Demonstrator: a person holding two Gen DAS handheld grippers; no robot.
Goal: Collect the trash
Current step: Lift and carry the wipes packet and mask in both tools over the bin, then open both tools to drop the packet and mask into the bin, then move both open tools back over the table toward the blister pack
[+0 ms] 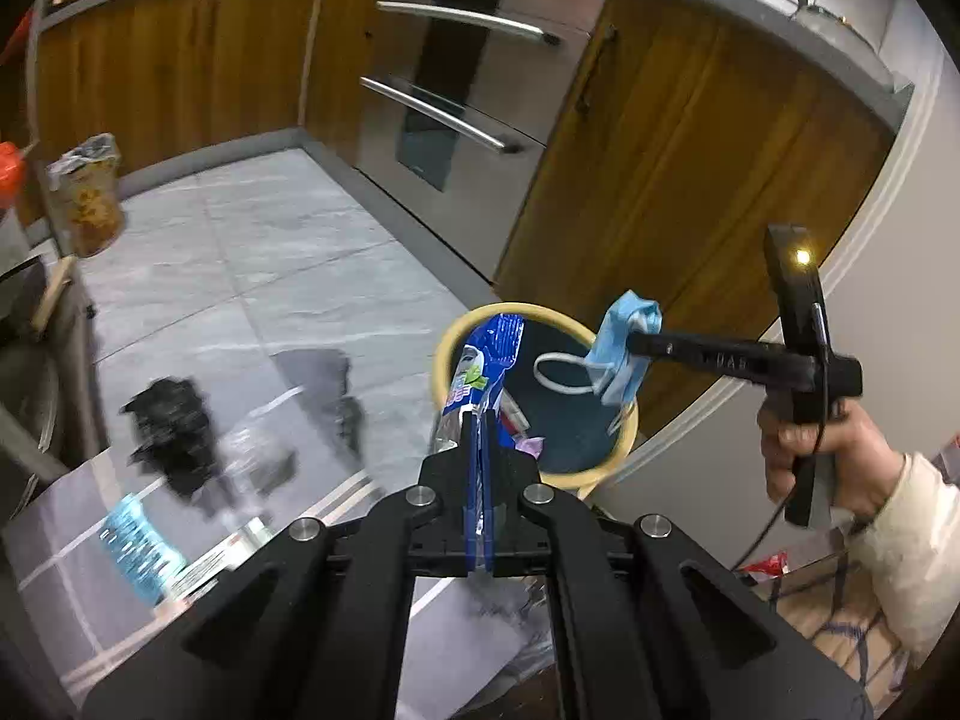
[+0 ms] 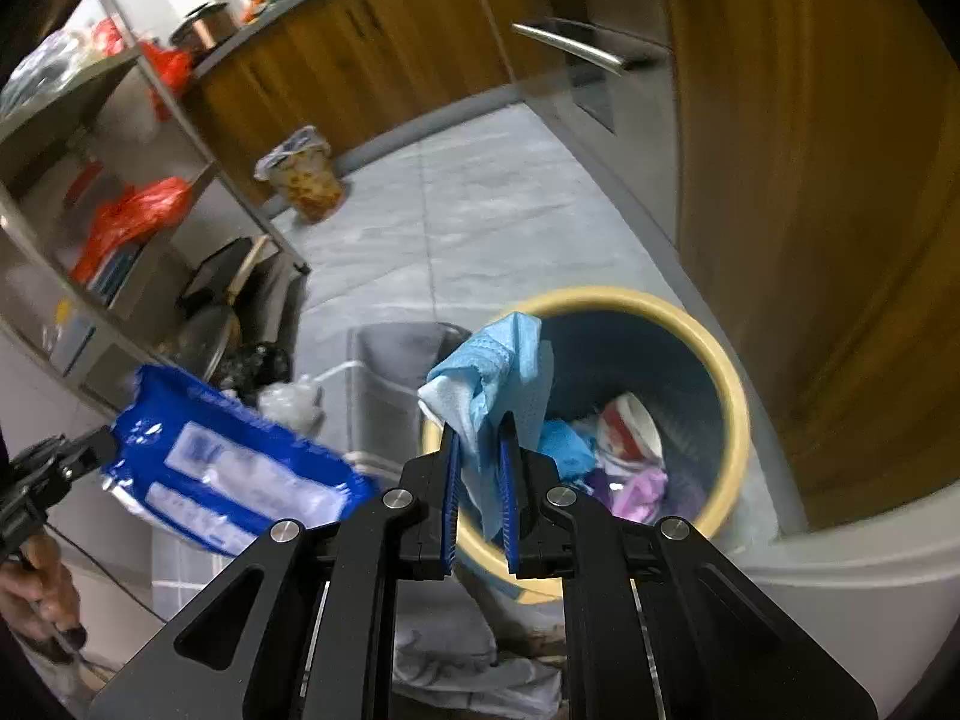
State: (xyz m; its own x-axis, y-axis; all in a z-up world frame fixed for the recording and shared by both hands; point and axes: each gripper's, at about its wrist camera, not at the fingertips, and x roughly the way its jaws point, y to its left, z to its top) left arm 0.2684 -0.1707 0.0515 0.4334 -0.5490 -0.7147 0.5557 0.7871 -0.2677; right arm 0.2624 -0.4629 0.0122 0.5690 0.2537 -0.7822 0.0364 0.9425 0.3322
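Nothing here reads clearly. The blue wrapper [image 1: 489, 360] carries white and green print, too blurred to make out. Raised letters run along the black arm [image 1: 726, 360] of the other tool, unreadable. The blue pack [image 2: 234, 468] shows white label panels, all smeared.

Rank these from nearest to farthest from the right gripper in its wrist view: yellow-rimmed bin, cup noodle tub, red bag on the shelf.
1. Yellow-rimmed bin, just beyond the right gripper, slightly right.
2. Red bag, on the shelf, left.
3. Cup noodle tub, on the floor by the far cabinets.
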